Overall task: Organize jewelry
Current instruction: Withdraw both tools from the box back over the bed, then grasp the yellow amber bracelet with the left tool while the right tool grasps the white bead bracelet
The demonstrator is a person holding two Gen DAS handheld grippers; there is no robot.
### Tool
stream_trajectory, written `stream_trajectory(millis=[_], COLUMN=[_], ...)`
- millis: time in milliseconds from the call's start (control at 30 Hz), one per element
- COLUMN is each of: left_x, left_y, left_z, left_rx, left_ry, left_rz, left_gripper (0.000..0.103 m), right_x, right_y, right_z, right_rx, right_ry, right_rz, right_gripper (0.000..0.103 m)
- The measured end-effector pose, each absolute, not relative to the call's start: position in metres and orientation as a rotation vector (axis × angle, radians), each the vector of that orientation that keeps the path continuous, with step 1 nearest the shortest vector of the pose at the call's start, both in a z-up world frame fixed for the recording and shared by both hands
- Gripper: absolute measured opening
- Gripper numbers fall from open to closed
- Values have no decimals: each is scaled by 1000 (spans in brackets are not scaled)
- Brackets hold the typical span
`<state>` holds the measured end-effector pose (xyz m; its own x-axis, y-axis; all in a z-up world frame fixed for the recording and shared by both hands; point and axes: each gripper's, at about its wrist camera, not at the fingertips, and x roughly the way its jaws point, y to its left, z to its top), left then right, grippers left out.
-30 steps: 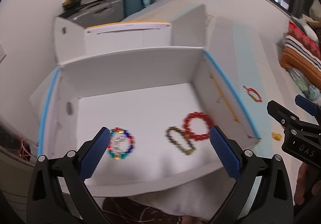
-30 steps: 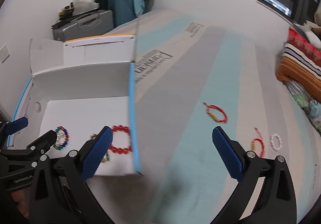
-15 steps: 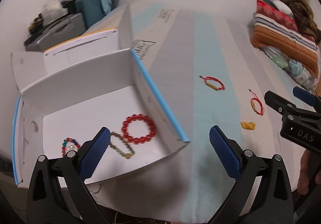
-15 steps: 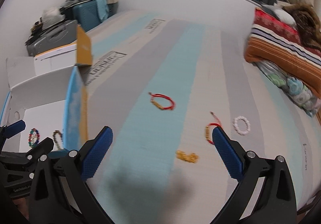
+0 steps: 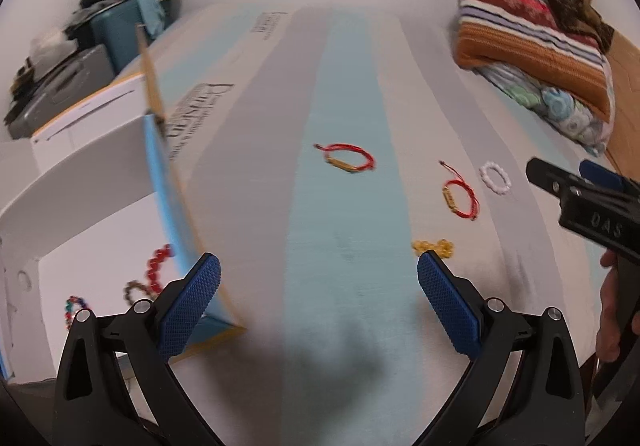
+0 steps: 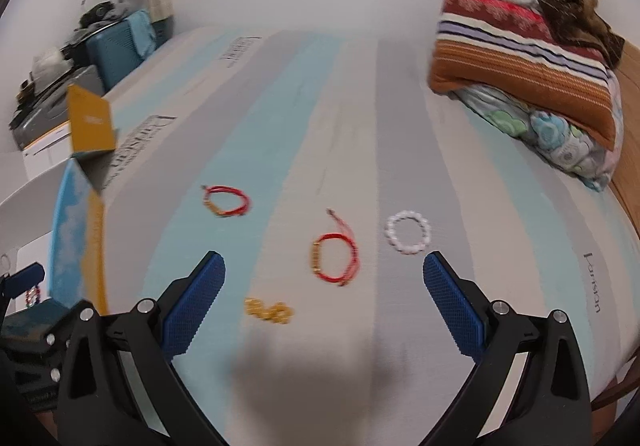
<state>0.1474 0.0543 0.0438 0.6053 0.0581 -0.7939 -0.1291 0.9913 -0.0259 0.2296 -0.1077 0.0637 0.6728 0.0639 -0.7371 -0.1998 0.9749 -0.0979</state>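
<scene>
Both grippers have swung right since 1 s ago, off the white box [image 5: 80, 182] & out over the striped mattress [image 5: 344, 246]. Left gripper [image 5: 319, 302] & right gripper [image 6: 324, 304] hover w/ jaws spread wide, nothing held. On the mattress: red cord bracelet [image 6: 226, 200], 2nd red cord bracelet [image 6: 336, 258], white bead bracelet [image 6: 408, 232], small yellow bead piece [image 6: 268, 311], all apart. In the box: red bead bracelet [image 5: 158, 264], brown bead bracelet [image 5: 134, 292], multicolour bead bracelet [image 5: 72, 310].
</scene>
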Motion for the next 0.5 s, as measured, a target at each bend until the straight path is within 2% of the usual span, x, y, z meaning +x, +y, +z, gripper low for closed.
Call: stream_trajectory(millis=[500], left_x=[207], left_y=[-17], left_z=[-17], left_rx=[-66], left_ry=[1028], left_rz=[-11], left_gripper=[97], right_x=[311], right_y=[-178], right_z=[8], right_rx=[-163], right_ry=[905], right_rz=[104], right_gripper=[95])
